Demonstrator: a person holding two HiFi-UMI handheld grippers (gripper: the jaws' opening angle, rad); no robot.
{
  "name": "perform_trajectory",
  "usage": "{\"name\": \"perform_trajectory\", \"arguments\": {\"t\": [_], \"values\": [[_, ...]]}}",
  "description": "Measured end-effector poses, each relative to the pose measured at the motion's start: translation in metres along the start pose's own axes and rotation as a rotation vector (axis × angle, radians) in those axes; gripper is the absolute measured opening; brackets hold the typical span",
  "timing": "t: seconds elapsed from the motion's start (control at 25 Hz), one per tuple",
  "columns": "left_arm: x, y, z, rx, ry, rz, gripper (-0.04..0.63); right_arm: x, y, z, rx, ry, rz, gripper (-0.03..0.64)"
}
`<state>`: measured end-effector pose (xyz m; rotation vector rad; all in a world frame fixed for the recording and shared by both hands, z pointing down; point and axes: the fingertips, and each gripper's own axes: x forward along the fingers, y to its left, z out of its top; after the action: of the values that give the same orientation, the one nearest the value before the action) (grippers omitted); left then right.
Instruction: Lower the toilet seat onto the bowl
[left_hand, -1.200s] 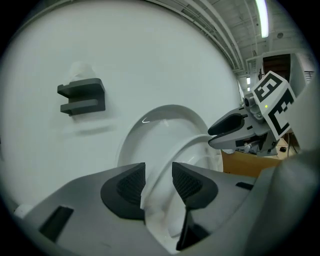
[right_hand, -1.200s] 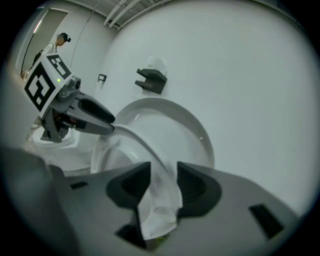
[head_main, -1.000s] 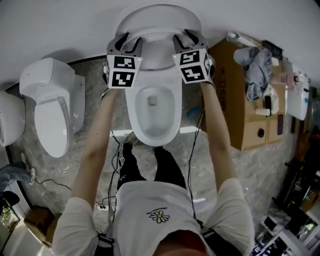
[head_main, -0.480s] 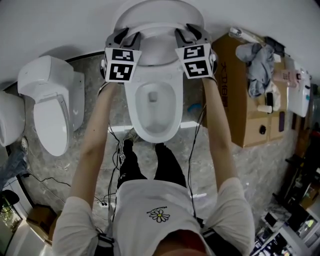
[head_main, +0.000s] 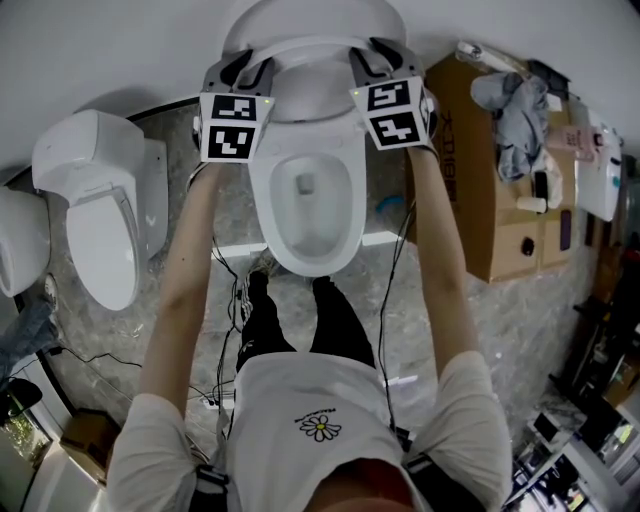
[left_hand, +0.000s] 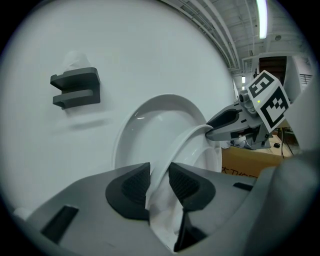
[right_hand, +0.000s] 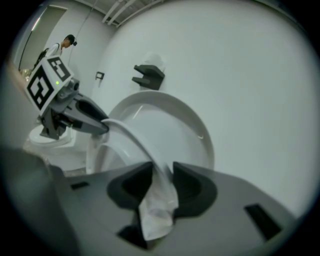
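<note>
a person leans over a white ceramic toilet bowl (head_main: 305, 265) on a grey marbled stone floor (head_main: 520, 330), against a plain white wall (head_main: 100, 50). the white plastic toilet seat (head_main: 310, 44) stands raised at a tilt in front of the round white lid (left_hand: 150, 130), well above the bowl's rim. the left tongs (head_main: 248, 68) and the right tongs (head_main: 377, 58) have just been closing, and each now grips the toilet seat by its thin edge, one on either side of the ring, with the edge pinched between the dark ribbed pads. a second white toilet (head_main: 100, 220), its lid down, stands just beside the bowl on the person's left, and a brown cardboard box (head_main: 470, 150) topped with clutter stands near on the right, leaving narrow strips of floor on both sides. thin black cables (head_main: 235, 310) trail over the floor by the person's feet. a dark grey bracket (left_hand: 76, 87) sits on the wall above the lid.
</note>
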<state>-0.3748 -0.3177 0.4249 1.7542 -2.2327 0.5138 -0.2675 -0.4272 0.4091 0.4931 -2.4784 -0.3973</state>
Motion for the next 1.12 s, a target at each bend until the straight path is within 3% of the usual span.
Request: {"name": "perform_trajectory", "arguments": {"t": [0.4,0.64,0.92,1.12], "values": [[-0.023,-0.015,-0.006,0.015,0.008,-0.063,0.130,-0.026,0.009,-0.006,0.027,0.000,0.007,0.140],[-0.044,-0.031,-0.012,0.073,0.006,-0.099,0.130,-0.050,0.020,-0.013,0.012,-0.017,0.026,0.136],[-0.064,-0.048,-0.019,0.085,-0.003,-0.089,0.130,-0.075,0.031,-0.024,0.004,-0.028,0.025,0.137],[-0.073,-0.049,-0.022,0.077,-0.062,-0.081,0.131,-0.080,0.036,-0.025,-0.003,-0.029,0.015,0.137]]}}
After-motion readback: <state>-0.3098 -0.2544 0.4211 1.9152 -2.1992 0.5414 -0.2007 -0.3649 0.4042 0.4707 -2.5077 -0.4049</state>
